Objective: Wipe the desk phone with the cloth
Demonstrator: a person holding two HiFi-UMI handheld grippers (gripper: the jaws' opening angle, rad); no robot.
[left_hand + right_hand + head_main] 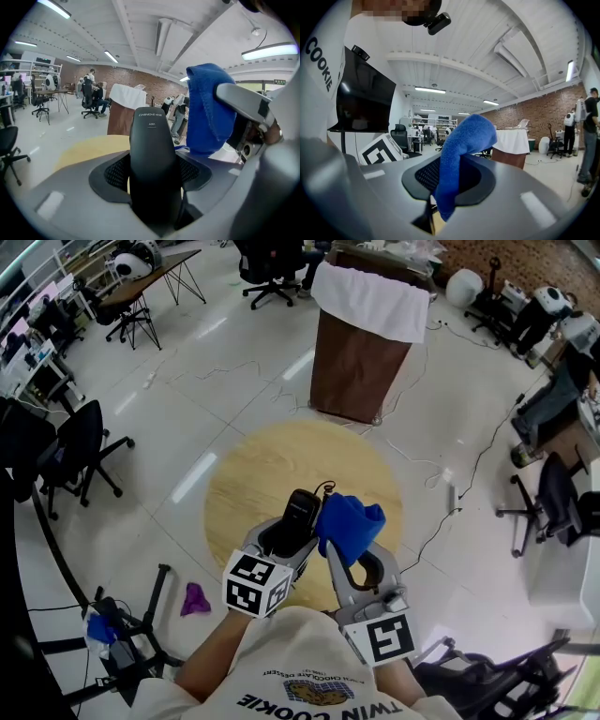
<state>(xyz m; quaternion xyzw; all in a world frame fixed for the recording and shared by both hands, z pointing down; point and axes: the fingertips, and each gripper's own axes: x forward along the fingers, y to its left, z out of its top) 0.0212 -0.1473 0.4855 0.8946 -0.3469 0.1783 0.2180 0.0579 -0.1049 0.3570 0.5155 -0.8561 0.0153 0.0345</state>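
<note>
A black phone handset (pixel 300 512) stands upright between the jaws of my left gripper (pixel 286 538), which is shut on it above a round wooden table (pixel 248 474). In the left gripper view the handset (pixel 154 159) fills the middle, its pads pressed on both sides. My right gripper (pixel 343 542) is shut on a blue cloth (pixel 349 519), which is bunched up right beside the handset's top. The cloth (pixel 461 150) sticks up out of the jaws in the right gripper view. It also shows at the right of the left gripper view, as the cloth (pixel 208 108). The phone's base is hidden.
A brown stand draped in white fabric (pixel 361 343) is on the floor beyond the table. Office chairs (pixel 75 446) stand at the left and right. A purple rag (pixel 194 598) and a black tripod base (pixel 131 634) lie at the lower left. Cables trail over the floor.
</note>
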